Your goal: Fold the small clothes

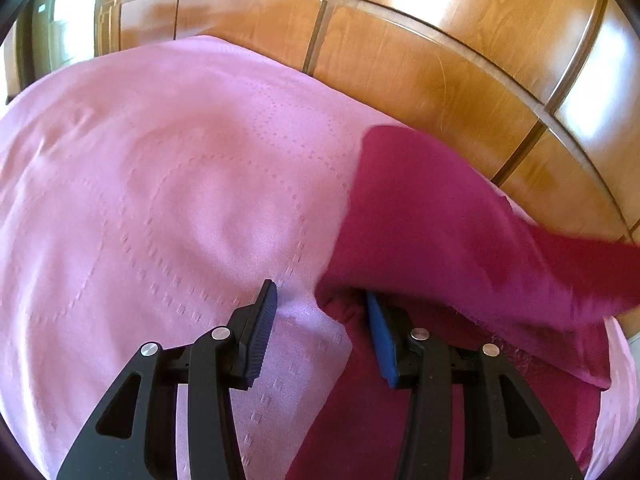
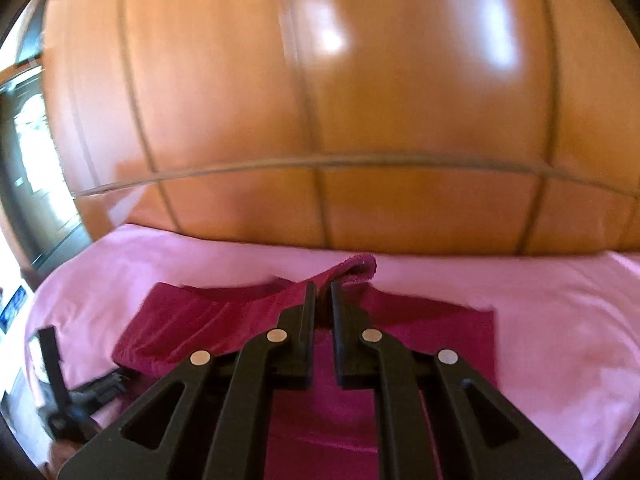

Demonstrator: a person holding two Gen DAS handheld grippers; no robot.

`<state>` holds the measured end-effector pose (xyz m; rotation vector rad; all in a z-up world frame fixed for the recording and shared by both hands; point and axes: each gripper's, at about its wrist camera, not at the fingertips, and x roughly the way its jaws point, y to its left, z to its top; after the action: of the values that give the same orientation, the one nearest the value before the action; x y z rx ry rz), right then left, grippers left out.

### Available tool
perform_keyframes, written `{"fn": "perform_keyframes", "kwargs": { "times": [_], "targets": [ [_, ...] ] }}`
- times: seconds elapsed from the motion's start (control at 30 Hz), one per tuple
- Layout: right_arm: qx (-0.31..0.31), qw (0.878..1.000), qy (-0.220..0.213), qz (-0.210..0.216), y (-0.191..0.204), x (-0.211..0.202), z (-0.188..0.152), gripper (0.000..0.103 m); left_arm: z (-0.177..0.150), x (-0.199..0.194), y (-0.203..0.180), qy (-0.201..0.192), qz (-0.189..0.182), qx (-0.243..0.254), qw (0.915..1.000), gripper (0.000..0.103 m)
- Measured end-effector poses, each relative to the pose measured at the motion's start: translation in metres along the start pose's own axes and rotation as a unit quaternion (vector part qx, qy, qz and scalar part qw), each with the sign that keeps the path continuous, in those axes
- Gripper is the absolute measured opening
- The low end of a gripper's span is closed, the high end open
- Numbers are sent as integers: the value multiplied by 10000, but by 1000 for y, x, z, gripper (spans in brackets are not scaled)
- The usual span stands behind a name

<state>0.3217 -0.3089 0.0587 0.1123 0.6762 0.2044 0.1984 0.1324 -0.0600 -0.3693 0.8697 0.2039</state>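
Cloth (image 2: 192,320), dark pink, spread on a light pink bedcover (image 2: 560,320), next to a shiny brown wooden wall (image 2: 360,100). One edge pulled up and pinched in the right gripper (image 2: 323,286), jaws squeezed tight on it. Left gripper (image 1: 320,300) partway open, holding nothing, one finger (image 1: 262,316) over the bedcover, the other tucked under the lifted flap.

Matt magenta cloth garment (image 1: 440,208) on woven pink bedspread (image 1: 160,200), below glossy varnished wood wardrobe panels (image 1: 420,60).
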Motion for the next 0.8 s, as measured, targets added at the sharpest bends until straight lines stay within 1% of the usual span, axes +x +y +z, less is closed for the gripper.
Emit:
{"fn": "perform_keyframes", "kwargs": {
  "times": [0.1,0.2,0.3,0.33,0.4,0.43,0.5,0.53,0.57,0.6,0.63,0.67,0.7,0.8],
  "targets": [
    [125,9993,177,-315,-27,-1,-22,6,-1,-1,-1,13,33,83,10000,45],
    [179,9968,456,-626,-49,9,-49,6,-2,-2,-3,31,40,192,9998,44],
    [309,9941,688,-783,-62,20,-72,5,-6,-4,-5,0,70,300,9995,44],
    [374,9929,759,-837,-65,24,-79,2,-7,-4,-6,1,74,342,9994,44],
    [603,9907,907,-818,-79,27,-93,2,-10,-5,-9,2,100,448,9989,44],
    [715,9907,887,-742,-83,24,-97,2,-11,-6,-9,31,98,470,9988,44],
    [995,9900,844,-542,-90,20,-96,4,-11,-10,-9,104,-36,506,9987,44],
    [1064,9895,856,-475,-93,18,-95,6,-12,-13,-8,123,-116,514,9985,44],
    [1131,9891,853,-393,-97,15,-94,9,-12,-18,-4,139,-274,502,9983,44],
    [1182,9891,821,-305,-99,12,-93,14,-13,-22,-1,135,-372,475,9981,44],
    [1225,9890,793,-225,-101,8,-91,27,-13,-26,3,126,-481,436,9978,44],
    [1309,9886,735,-145,-104,3,-90,36,-12,-32,7,91,-571,396,9975,44],
    [1397,9880,657,-108,-106,-1,-88,43,-11,-36,9,47,-605,371,9975,44],
    [1596,9855,579,10,-108,-1,-80,43,-3,-43,18,-90,-666,251,9974,44]
  ]
}}
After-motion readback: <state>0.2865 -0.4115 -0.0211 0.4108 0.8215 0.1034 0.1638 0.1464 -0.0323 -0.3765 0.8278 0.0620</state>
